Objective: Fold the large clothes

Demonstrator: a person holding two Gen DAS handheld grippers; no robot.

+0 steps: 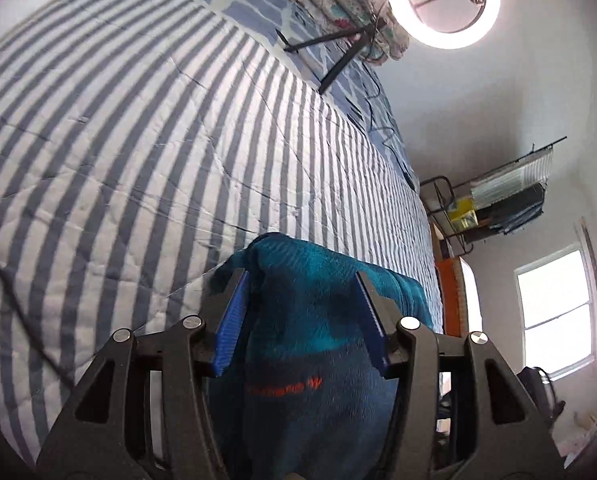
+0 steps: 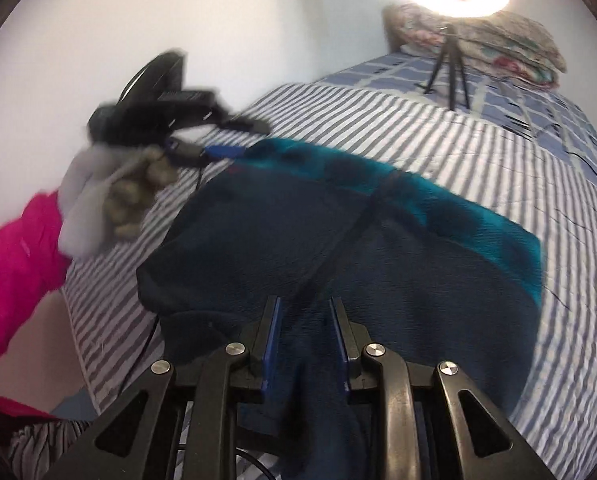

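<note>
- Left gripper (image 1: pixel 302 280): the blue ribbed pads (image 1: pixel 231 328) stand wide apart, with a bunched fold of the navy and teal fleece garment (image 1: pixel 318 320) filling the gap between them. Both pads touch the cloth. Orange lettering shows on the navy part below the pads.
- Right gripper (image 2: pixel 305 304): the blue-faced fingers (image 2: pixel 272 332) are drawn closer together and clamp a ridge of the same garment (image 2: pixel 378 248) at its near edge.
- Garment position: it lies spread on the blue-and-white striped quilt (image 2: pixel 418 140) covering the bed, with the teal band along its far edge and a dark zipper line running diagonally across the navy body.
- In the right wrist view, the left gripper (image 2: pixel 234 150) appears blurred at the far-left corner of the garment, held by a gloved hand (image 2: pixel 134 196) in a pink sleeve (image 2: pixel 14 256).
- Background: a lit ring light (image 1: pixel 442 0) on a small black tripod (image 2: pixel 450 64) stands on the bed, near floral pillows (image 2: pixel 498 40).
- A window (image 1: pixel 554 312) is visible in the left wrist view.
</note>
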